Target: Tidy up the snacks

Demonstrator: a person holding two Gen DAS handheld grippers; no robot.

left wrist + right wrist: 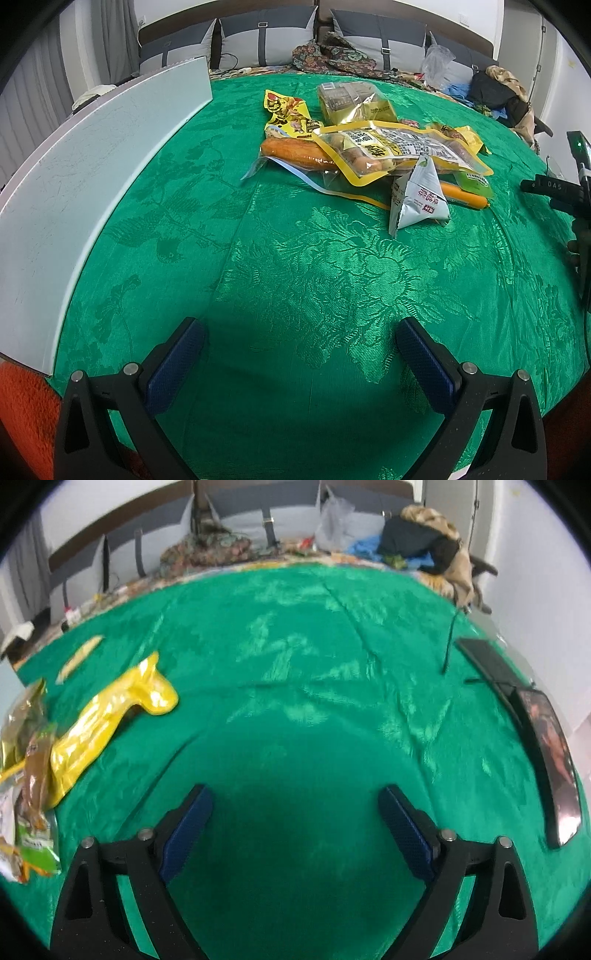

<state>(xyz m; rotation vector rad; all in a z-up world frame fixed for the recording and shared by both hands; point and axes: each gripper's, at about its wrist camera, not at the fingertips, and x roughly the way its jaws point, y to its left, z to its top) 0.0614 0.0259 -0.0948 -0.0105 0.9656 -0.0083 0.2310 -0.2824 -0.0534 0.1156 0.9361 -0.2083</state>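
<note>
- Snacks (373, 155) are lying heaped in one pile on a green patterned cloth (295, 277), well ahead of the left gripper (299, 347) and slightly to its right, nothing touching the tongs.
- The left gripper's two blue-padded fingers (173, 362) are standing wide apart over bare cloth, holding nothing.
- The right gripper (295, 816) is likewise gaping, its tongs empty; in its blurred view a crumpled yellow wrapper (110, 716) and other packets are sitting off to its left, apart from the fingers.
- Counted in the left view: two orange sausage sticks (291, 151), one silver triangular pouch (421, 199) nearest the camera, one clear yellow-edged bag (391, 151) on top, one yellow printed packet (288, 114) behind; others are overlapping, and no firm total can be told.
- One white board (92, 192) is standing along the cloth's left edge.
</note>
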